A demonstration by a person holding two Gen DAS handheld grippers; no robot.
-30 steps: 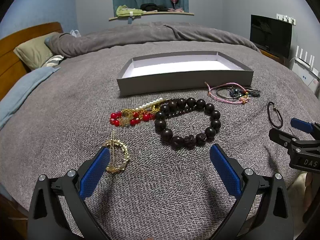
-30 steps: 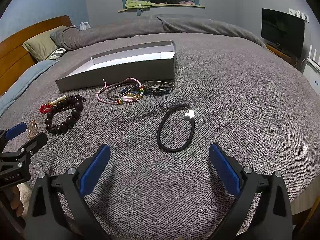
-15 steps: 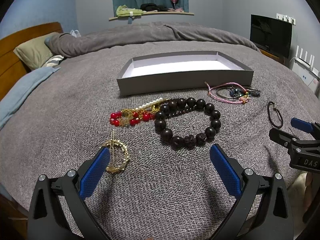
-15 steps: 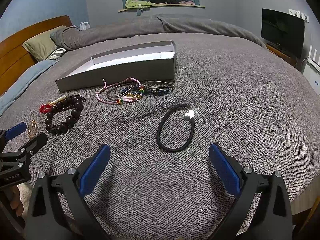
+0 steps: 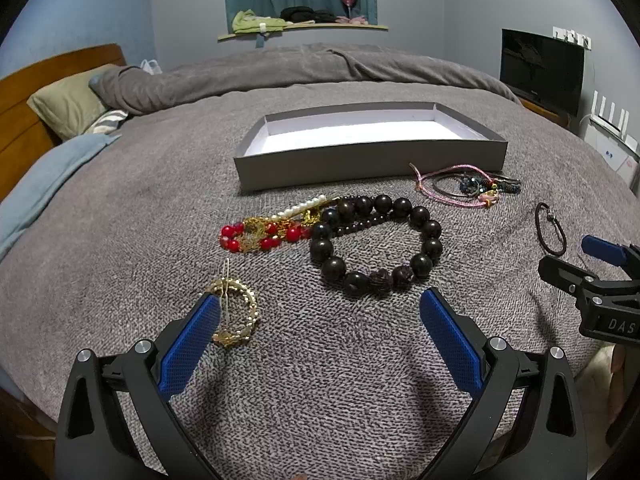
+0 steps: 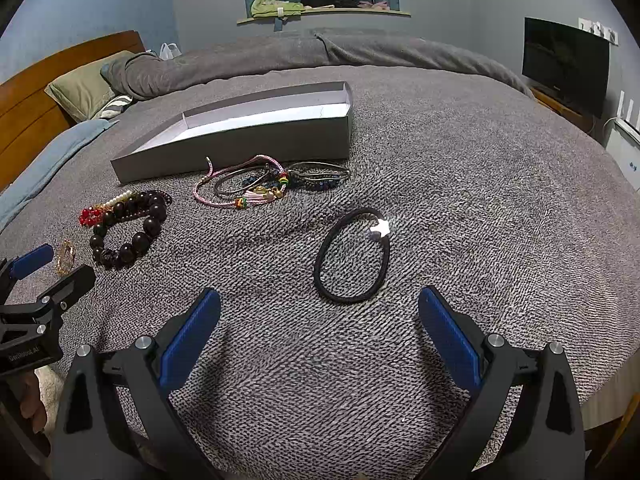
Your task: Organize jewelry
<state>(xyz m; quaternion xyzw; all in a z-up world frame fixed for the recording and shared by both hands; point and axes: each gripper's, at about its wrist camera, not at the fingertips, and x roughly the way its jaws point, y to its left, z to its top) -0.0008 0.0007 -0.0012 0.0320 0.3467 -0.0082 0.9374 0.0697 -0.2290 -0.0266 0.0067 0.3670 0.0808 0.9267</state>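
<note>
Left wrist view shows the left tool (image 5: 320,320) spread wide and holding nothing, poised low over the grey bed cover (image 5: 120,220). Right wrist view shows the right tool (image 6: 319,320) equally wide and empty. All jewelry lies loose on the cover; none is in the grey box (image 5: 368,160), whose white floor appears bare, though its near wall hides the front strip. A gold hoop piece (image 5: 236,312) lies just beside the left tool's left finger; whether the two touch cannot be told. Beyond it sit a dark bead bracelet (image 5: 376,248) and, touching that, a tangle of red beads, gold chain and pearls (image 5: 272,228). A cluster of cord bracelets (image 6: 264,184) lies just in front of the box. A black hair band with a star charm (image 6: 352,256) lies alone, directly ahead of the right tool. Assessment: sorting has not begun; the step in hand is selection of a first piece. The next move calls for lowering one tool over the nearest item, closing on a thin edge without snagging the knit cover, then carrying it to the box.
</note>
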